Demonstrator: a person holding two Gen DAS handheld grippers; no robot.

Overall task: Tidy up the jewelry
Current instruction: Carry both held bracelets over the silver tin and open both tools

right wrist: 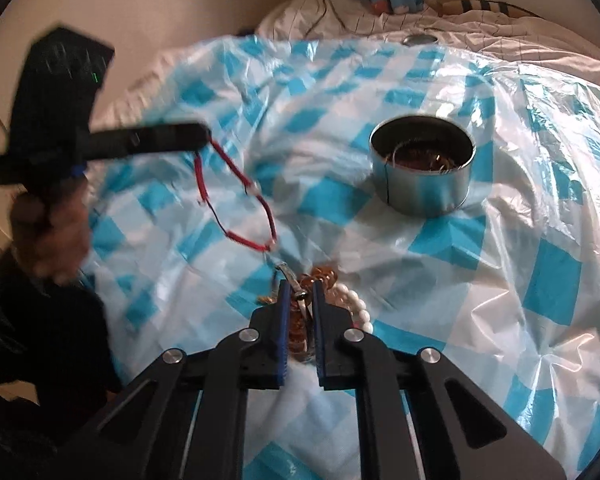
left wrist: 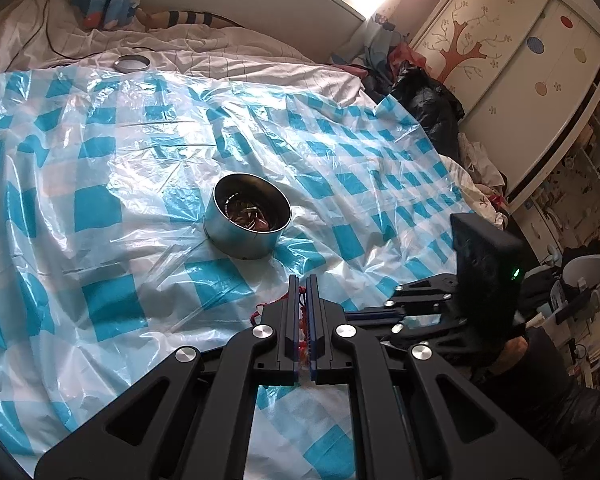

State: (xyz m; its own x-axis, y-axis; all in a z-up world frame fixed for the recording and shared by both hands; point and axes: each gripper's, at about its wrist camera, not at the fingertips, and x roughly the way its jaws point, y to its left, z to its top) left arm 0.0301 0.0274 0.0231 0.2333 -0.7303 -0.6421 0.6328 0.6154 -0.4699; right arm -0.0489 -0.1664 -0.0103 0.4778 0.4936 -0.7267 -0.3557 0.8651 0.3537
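Fingers, left: the left gripper (left wrist: 304,280) has its two black jaws together, pinching one end of the red cord bracelet (right wrist: 235,196), which hangs from the tips clear of the blue-and-white checked plastic sheet (right wrist: 480,280).
Fingers, right: the right gripper (right wrist: 300,292) has its blue-padded jaws nearly together over the small metal clasp (right wrist: 289,276) at the cord's low end; whether the pads truly bite it cannot be told.
Where it lies: the cord spans between the two grippers, beside a heap of amber beads (right wrist: 324,274) and white pearl beads (right wrist: 352,300), with the round open metal tin (right wrist: 422,168) near, already holding other pieces.
Step in hand, as judged: freeing the red bracelet from the heap before carrying it to the tin.
Doing it well: keep the left pinch firm, draw the cord away slowly, and let the right jaws hold only the clasp, lest the amber strand be dragged along.
Long axis: in the right wrist view, from the left gripper's tips at upper left down to the clasp at lower centre.
Heading: clasp end lowest, nearest the right gripper.
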